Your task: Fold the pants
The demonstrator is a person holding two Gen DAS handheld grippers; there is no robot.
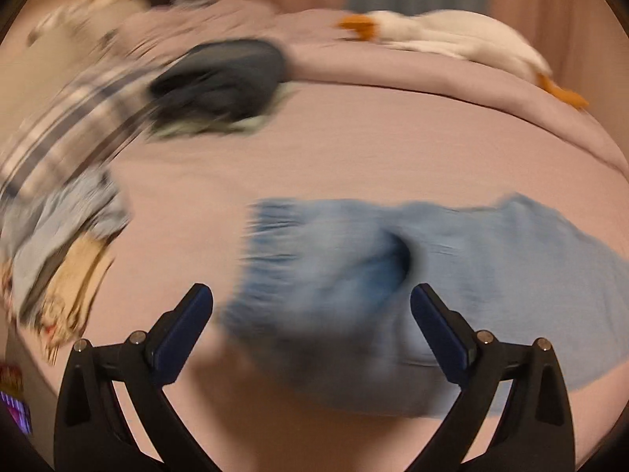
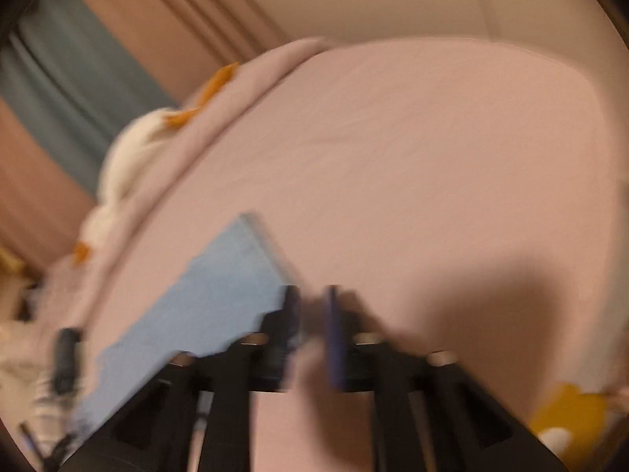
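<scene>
The pink bed sheet [image 1: 354, 157] fills the middle of the left wrist view, bare across the centre, with a heap of clothes [image 1: 78, 165] along the left edge and a white plush goose [image 1: 452, 39] at the upper right. The light blue pants [image 1: 452, 275] lie flat in the lower right. The left gripper [image 1: 310, 299] hangs spread wide, its fingers apart above the pants and holding nothing. In the right wrist view the sheet runs open to the upper right; the pants [image 2: 204, 306] sit lower left. The right gripper [image 2: 312, 303] is blurred, its fingers nearly together beside the pants' edge; whether it pinches cloth cannot be told.
</scene>
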